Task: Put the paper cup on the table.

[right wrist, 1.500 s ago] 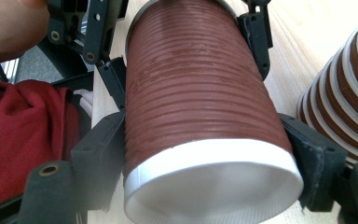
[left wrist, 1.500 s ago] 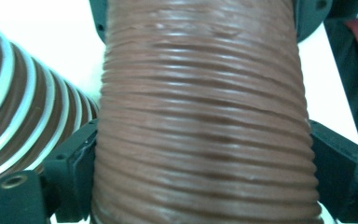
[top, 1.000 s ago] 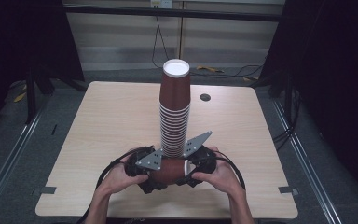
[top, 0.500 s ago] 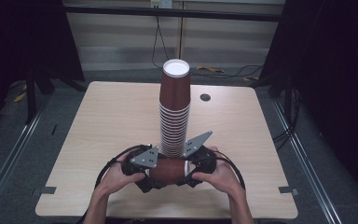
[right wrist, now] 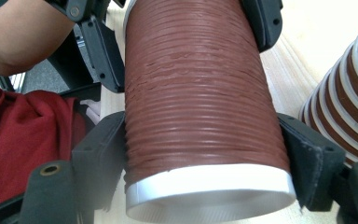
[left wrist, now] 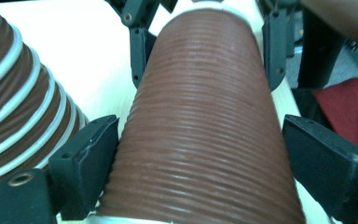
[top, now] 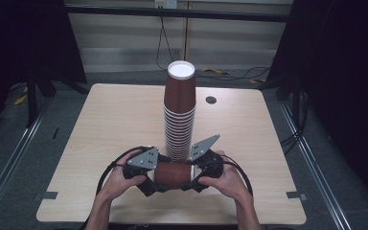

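Between the two claws, near the table's front edge, a brown ribbed paper cup lies on its side, held level just above the table. At its left end the left claw has just been closing its jaws around the cup; in the left gripper view one pad presses the cup's side, while the other stands a little off it. At the right end the right claw pinches the cup near its white rim, both pads against the ribbed wall. Just behind the claws rises a tall stack of cups, upside down, close to the held cup without touching it.
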Tool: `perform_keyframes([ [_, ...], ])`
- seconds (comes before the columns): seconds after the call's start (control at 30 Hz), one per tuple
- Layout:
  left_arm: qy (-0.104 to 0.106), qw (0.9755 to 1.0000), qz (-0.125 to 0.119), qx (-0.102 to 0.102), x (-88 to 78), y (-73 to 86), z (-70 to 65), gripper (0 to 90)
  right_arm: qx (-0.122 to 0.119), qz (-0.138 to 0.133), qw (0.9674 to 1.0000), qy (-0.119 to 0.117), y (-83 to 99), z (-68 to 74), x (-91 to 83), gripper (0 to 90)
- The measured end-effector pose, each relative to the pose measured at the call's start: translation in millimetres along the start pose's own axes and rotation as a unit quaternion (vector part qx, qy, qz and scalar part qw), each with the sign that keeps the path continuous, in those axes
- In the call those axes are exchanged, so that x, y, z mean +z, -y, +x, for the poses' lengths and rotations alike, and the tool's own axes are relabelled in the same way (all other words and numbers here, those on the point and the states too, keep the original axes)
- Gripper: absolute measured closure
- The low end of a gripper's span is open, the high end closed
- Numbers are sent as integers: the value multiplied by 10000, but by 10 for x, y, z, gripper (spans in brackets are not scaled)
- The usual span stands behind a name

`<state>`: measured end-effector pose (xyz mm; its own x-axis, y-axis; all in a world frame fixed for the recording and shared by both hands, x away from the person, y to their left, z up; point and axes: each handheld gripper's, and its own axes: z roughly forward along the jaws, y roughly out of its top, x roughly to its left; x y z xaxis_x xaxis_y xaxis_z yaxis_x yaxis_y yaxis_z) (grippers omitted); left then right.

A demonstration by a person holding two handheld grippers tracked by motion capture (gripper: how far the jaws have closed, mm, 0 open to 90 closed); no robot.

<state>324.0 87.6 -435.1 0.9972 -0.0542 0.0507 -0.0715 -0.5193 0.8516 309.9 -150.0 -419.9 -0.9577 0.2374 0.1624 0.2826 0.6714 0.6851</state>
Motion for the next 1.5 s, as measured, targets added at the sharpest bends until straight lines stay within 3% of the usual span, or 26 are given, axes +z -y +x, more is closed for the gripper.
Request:
perform_keyframes([
  [0.13, -67, 9994, -347, -23, -73, -13, 11, 155, 36, 32, 9999, 108, 23, -7, 9, 233],
  [0.33, -299, 9980, -542, -141, -170, 5, -1, 156, 155, -146, 9996, 205, 98, -24, -38, 230],
  [0.47, -459, 9955, -775, -304, -233, 55, -1, 155, 308, -323, 9983, 362, 182, -16, -78, 227],
  [0.67, -694, 9902, -1063, -584, -307, 157, -13, 155, 444, -622, 9964, 379, 279, -24, -126, 226],
  [0.8, -810, 9873, -1181, -692, -323, 203, -25, 155, 483, -927, 9938, 382, 344, -31, -153, 226],
  [0.93, -806, 9859, -1254, -754, -333, 229, -48, 155, 492, -1214, 9909, 323, 364, -30, -163, 226],
  [1.1, -832, 9846, -1328, -770, -355, 253, -69, 155, 467, -1385, 9889, 275, 381, -28, -152, 226],
  [1.2, -836, 9837, -1379, -793, -371, 282, -76, 154, 473, -1661, 9847, 216, 437, -27, -140, 226],
  [1.47, -811, 9809, -1547, -853, -338, 294, -85, 154, 435, -2018, 9783, 182, 495, -23, -138, 226],
  [1.5, -785, 9808, -1566, -855, -321, 290, -91, 154, 441, -2139, 9757, 153, 506, -24, -128, 226],
])
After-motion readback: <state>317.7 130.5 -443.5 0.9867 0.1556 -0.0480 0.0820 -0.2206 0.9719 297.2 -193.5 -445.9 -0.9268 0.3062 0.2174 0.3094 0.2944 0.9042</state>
